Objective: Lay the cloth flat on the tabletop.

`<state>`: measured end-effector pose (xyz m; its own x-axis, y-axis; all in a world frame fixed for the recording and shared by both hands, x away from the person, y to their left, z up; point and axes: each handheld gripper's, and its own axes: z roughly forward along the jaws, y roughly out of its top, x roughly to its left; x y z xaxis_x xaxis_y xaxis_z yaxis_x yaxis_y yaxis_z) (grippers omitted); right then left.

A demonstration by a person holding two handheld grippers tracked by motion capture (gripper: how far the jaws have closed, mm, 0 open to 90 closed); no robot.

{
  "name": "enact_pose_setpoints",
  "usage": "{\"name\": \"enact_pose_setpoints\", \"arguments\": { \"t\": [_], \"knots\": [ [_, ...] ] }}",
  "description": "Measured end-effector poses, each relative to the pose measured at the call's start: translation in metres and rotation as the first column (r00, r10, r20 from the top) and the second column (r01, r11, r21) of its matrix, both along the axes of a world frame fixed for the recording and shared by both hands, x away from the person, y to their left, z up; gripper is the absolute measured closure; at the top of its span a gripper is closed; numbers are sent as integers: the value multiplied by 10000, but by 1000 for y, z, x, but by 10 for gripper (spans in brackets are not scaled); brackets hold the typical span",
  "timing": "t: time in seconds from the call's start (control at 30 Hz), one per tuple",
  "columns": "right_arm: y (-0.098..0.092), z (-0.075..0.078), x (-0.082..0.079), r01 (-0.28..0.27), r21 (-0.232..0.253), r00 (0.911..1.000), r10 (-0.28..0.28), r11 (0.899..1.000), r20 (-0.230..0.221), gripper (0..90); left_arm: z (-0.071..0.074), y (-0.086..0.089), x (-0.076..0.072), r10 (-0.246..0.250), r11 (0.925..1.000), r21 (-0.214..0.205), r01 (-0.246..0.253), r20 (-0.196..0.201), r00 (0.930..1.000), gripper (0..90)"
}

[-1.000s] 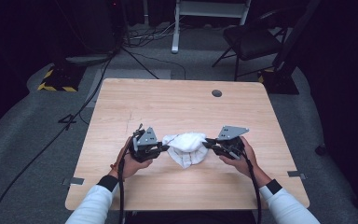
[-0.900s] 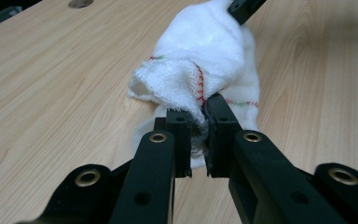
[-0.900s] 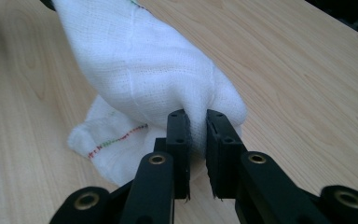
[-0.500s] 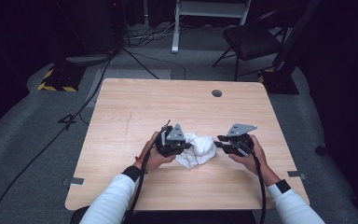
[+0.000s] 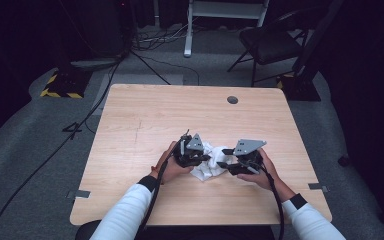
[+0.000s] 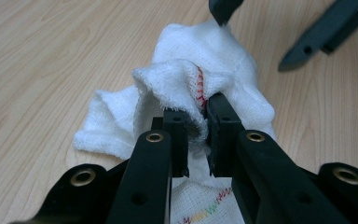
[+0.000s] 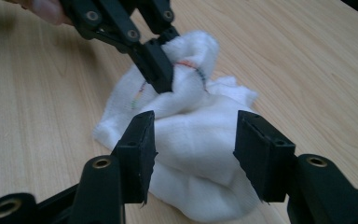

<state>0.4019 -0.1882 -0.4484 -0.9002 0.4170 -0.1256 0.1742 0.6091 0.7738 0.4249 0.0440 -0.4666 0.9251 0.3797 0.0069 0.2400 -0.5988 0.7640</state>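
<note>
The white cloth point(image 5: 211, 162) lies bunched on the wooden table point(image 5: 145, 120), near the person's edge and between the two tools, touched from both sides. The left gripper point(image 5: 194, 155) has its jaws pressed together on a raised fold of the cloth: in the left gripper view the pads point(image 6: 219, 135) pinch a gathered ridge point(image 6: 186, 93) that carries a red stitched hem. The right gripper point(image 7: 193, 149) stands spread, its jaws having just been opening, and the low bulk of the cloth point(image 7: 196, 140) sits between them without the pads pressing on it.

What the coming move turns on, as I judge it: the pinched ridge rises on the left gripper's side of the heap, while the loose mass spreads toward the right gripper, so the right one is nearer the free part and would have to close on it low and in front of itself (a new hold there seems the likely step).

The high view gives the layout, both hands flanking the heap, yet hides the pads. The left gripper view shows the pinch itself; the right gripper view shows the gap on either side of the cloth, and the left gripper point(image 7: 161, 70) biting the fold beyond
</note>
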Motion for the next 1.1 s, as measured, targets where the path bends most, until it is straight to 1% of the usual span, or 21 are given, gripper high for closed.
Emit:
{"name": "enact_pose_setpoints", "arguments": {
  "t": [0.07,0.1,0.13,0.17,0.23,0.3,0.33,0.37,0.4,0.5,0.53,0.6,0.7,0.77,0.8,0.83,0.9,0.93,0.97,1.03,1.1],
  "knots": [
    [5,-3,-1,-74,-38,9999,74,10000,95,486,-2,-1,0,20,9999,113,-20,41,10000,793],
    [9,-6,-1,-59,-218,10000,60,9997,75,491,-2,-2,0,5,9998,177,-6,78,10000,784],
    [13,-8,0,44,-514,9999,-37,9987,143,503,-2,-2,0,31,9997,245,-34,100,9999,772],
    [16,-11,0,160,-743,9997,-146,9971,194,534,-2,-1,-1,119,9994,333,-126,193,9997,748],
    [17,-14,2,420,-949,9987,-390,9946,333,643,1,1,-1,191,9984,531,-209,329,9993,630],
    [12,-14,5,604,-946,9980,-582,9937,262,716,4,3,-2,196,9966,797,-222,339,9992,492],
    [10,-13,5,666,-919,9976,-647,9935,240,741,5,5,-4,201,9946,1012,-232,320,9993,462],
    [8,-13,6,749,-865,9971,-734,9934,209,761,5,7,-5,246,9922,1214,-299,450,9987,455],
    [5,-12,8,841,-783,9964,-828,9934,196,776,5,9,-6,252,9906,1332,-312,465,9986,442],
    [-2,-9,9,1063,-427,9942,-1056,9934,180,793,2,16,-5,275,9902,1359,-308,258,9993,458],
    [-5,-7,10,1137,-313,9934,-1132,9930,163,798,0,17,-5,234,9900,1389,-243,86,9997,492],
    [-11,-4,10,1319,-156,9910,-1316,9911,236,806,-4,19,-3,145,9898,1418,-135,-60,9999,532],
    [-22,1,11,1760,122,9838,-1763,9843,325,806,-9,20,-1,222,9883,1515,-178,-277,9994,573],
    [-28,2,12,1916,197,9810,-1921,9813,259,808,-11,22,0,263,9851,1706,-208,-297,9992,584],
    [-33,3,13,2053,191,9783,-2058,9785,257,811,-12,23,0,269,9850,1716,-209,-329,9991,615],
    [-36,4,13,2139,193,9764,-2143,9767,248,813,-13,24,1,285,9837,1787,-212,-383,9989,626],
    [-45,3,16,2480,183,9685,-2484,9686,183,820,-16,25,3,388,9806,1943,-270,-573,9976,674],
    [-49,3,17,2615,164,9651,-2617,9651,129,825,-18,25,3,386,9774,2098,-247,-624,9973,689],
    [-52,2,17,2717,141,9622,-2719,9623,139,838,-18,25,2,356,9783,2058,-224,-605,9975,698],
    [-61,0,20,3048,5,9522,-3047,9524,208,872,-18,26,2,354,9786,2048,-205,-694,9970,725],
    [-68,-1,22,3320,-3,9432,-3320,9433,127,882,-18,26,2,347,9796,2003,-181,-795,9962,744]
  ]
}}
